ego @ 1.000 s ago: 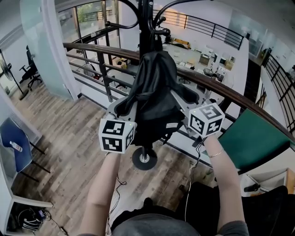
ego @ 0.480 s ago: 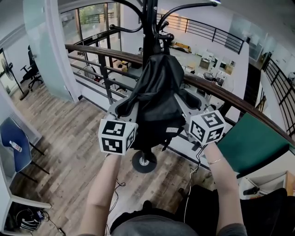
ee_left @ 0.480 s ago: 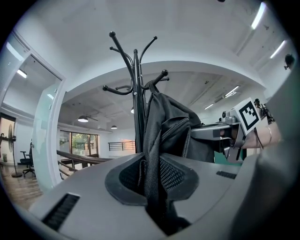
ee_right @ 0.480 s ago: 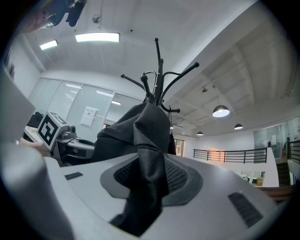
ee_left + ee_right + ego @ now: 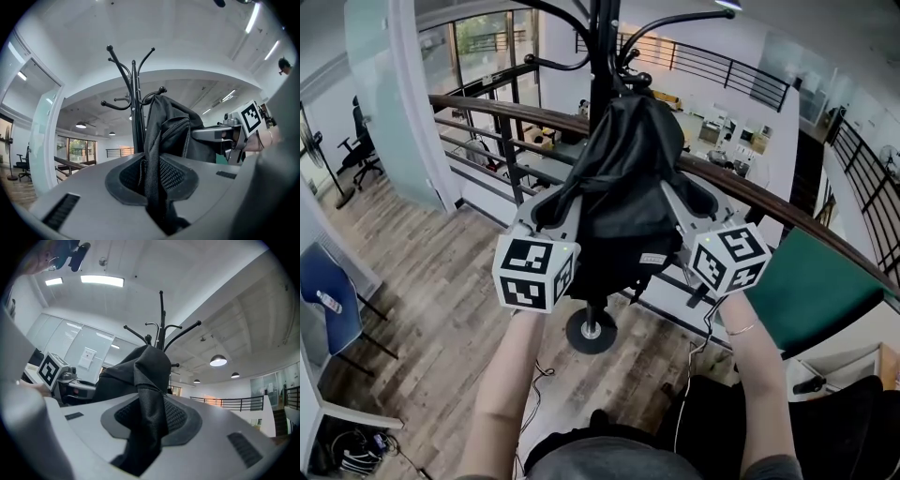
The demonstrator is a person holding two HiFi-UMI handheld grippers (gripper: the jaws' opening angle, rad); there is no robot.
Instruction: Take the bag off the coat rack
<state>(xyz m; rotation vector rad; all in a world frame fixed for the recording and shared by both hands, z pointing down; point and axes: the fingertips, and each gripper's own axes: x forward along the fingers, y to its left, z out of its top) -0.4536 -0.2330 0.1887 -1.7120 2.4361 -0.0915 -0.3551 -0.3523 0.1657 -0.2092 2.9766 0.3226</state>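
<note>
A black bag (image 5: 619, 187) hangs against the black coat rack (image 5: 600, 37), its top up by the hooks. My left gripper (image 5: 555, 208) is shut on a fold of the bag's left side, where the zipper edge runs between the pads (image 5: 176, 173). My right gripper (image 5: 689, 202) is shut on a fold of the bag's right side, and dark fabric fills its jaws in the right gripper view. Both grippers sit at about the same height, one on each side of the bag (image 5: 168, 126). The bag (image 5: 145, 366) covers the rack's pole between them.
The rack's round base (image 5: 591, 330) stands on the wooden floor in front of a railing with a brown handrail (image 5: 487, 103). A green panel (image 5: 811, 286) is at the right and a blue chair (image 5: 323, 295) at the left. The person's legs are below.
Both grippers and the bag have edged upward, so the bag's top bunches closer to the hooks. The right marker cube has shifted slightly right.
</note>
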